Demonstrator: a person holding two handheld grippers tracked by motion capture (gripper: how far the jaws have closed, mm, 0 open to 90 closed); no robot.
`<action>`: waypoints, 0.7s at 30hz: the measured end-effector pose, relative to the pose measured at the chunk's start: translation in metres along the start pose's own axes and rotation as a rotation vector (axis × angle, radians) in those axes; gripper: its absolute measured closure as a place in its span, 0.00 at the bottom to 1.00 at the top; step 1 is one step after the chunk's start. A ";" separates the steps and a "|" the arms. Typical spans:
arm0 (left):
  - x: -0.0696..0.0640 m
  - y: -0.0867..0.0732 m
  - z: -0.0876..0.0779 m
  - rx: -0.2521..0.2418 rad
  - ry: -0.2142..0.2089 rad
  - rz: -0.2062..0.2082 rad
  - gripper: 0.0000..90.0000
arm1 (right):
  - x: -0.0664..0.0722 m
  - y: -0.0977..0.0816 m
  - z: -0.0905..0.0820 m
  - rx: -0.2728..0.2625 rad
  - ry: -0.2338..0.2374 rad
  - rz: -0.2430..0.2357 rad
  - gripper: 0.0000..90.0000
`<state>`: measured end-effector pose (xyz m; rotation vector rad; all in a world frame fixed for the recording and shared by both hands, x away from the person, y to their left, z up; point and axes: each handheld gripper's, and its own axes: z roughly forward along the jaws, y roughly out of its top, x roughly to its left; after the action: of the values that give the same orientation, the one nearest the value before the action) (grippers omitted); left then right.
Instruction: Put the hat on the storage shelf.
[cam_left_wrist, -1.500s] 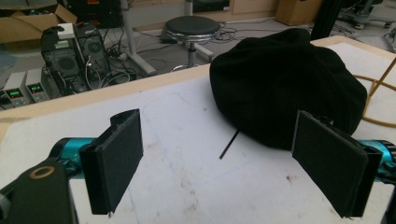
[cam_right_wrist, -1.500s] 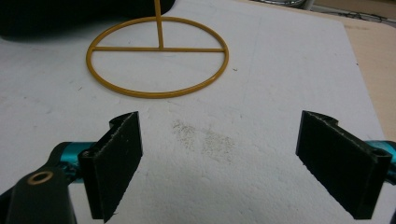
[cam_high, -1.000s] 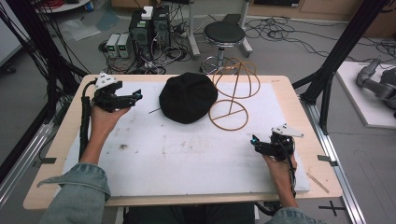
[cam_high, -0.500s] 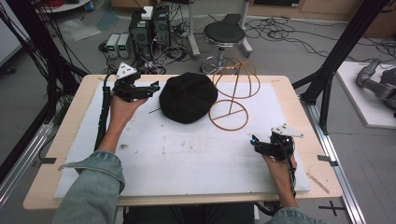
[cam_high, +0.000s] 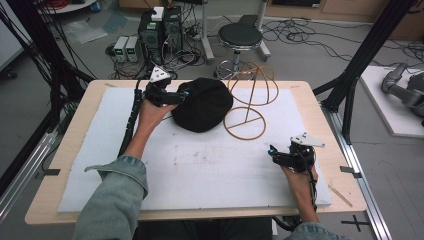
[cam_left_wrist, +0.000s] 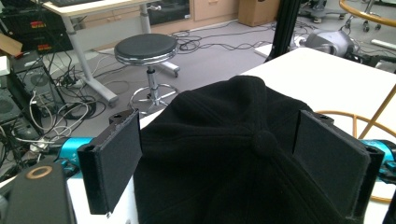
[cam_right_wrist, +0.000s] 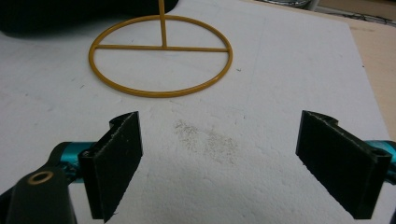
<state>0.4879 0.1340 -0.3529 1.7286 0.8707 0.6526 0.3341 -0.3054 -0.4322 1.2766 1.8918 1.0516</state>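
Note:
A black cap (cam_high: 202, 104) lies crown up at the back middle of the white foam mat (cam_high: 200, 170). Just right of it stands a gold wire hat stand (cam_high: 245, 122) with a round base ring. My left gripper (cam_high: 176, 97) is at the cap's left edge, open. In the left gripper view the cap (cam_left_wrist: 224, 107) lies between the spread jaws of that gripper (cam_left_wrist: 219, 140), apart from both pads. My right gripper (cam_high: 280, 156) rests open over bare mat at the front right. In its own view this gripper (cam_right_wrist: 219, 135) faces the stand's ring (cam_right_wrist: 140, 47), which lies farther off.
The mat lies on a wooden table (cam_high: 60, 175) with black frame posts (cam_high: 360, 65) at its sides. Behind the table are a round stool (cam_high: 240, 36), computer boxes (cam_high: 160, 25) and floor cables. A thin wooden stick (cam_high: 341, 196) lies near the front right corner.
My left gripper has travelled from the table's far left to the cap's left edge, so the cap now sits between its jaws. The right gripper has stayed put.

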 end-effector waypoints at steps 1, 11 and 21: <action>0.000 -0.001 0.002 -0.003 -0.008 -0.003 0.18 | 0.000 0.000 0.000 0.003 0.004 -0.004 0.16; -0.004 -0.008 0.025 0.029 -0.025 -0.008 0.18 | 0.000 0.000 0.001 -0.001 0.001 -0.010 0.16; -0.016 -0.016 0.047 0.071 -0.051 0.008 0.18 | 0.000 0.000 0.000 0.004 0.005 -0.003 0.16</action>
<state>0.5107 0.0982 -0.3826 1.8057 0.8613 0.5869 0.3343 -0.3049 -0.4325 1.2737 1.9001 1.0513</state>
